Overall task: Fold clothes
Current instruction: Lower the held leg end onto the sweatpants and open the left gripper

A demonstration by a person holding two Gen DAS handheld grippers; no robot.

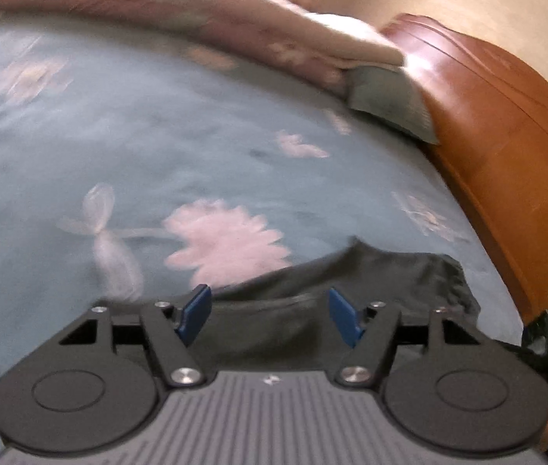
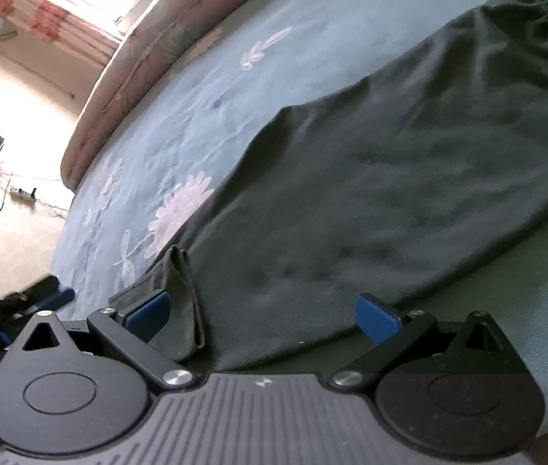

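A dark garment (image 2: 390, 178) lies spread across a bed (image 1: 80, 135) covered in a blue-grey sheet with pink flowers; its far end, with a gathered band, runs to the frame's right edge in the right wrist view, and the near end is hidden under the gripper body. The left gripper (image 1: 270, 312) hovers over one edge of the garment, its blue fingers (image 1: 195, 312) spread well apart and gripping nothing. The right gripper (image 2: 262, 317) likewise stands wide, fingers (image 2: 146, 316) clear of the cloth, a small folded flap of fabric lying just beside the left one. The left wrist view is blurred, so the pinkish bedding (image 1: 157, 11) and wooden headboard (image 1: 506, 124) beyond show little detail. A striped grey-green cloth (image 2: 525, 310) is cut off at right. No readable writing or labels appear anywhere
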